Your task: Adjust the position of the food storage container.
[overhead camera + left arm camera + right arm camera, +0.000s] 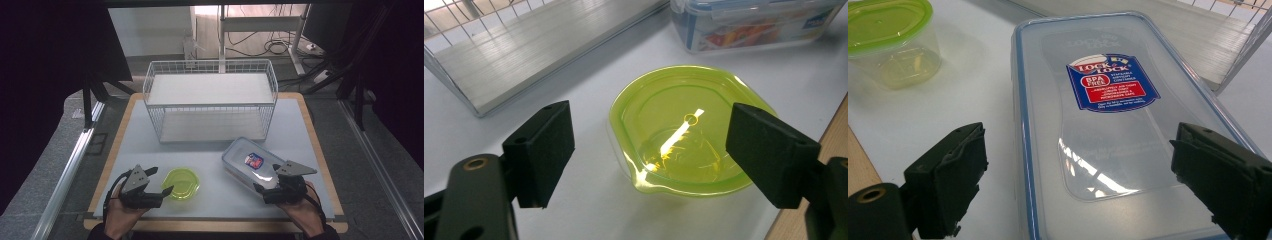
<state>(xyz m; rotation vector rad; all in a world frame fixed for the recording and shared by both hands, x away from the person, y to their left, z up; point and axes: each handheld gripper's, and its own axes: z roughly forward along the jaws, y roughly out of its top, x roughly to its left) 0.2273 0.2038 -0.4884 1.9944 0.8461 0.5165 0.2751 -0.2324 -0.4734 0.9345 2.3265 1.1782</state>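
At the near table edge, the left gripper (161, 188) stood with jaws apart, the green-lidded container (181, 183) just ahead between them, ungrasped. The right gripper (264, 183) likewise had jaws spread, straddling the near end of the clear lidded box (248, 163) without clamping it. The step in hand appeared to be the approach for grasping. The next move likely called for closing on each item, then lifting toward the wire rack (210, 100) beyond.

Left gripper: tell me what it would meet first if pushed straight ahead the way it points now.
Probably the green-lidded container: it sits directly ahead of the open left gripper, between the lines of its jaws. The gripper looks slightly above it, so depth is uncertain.
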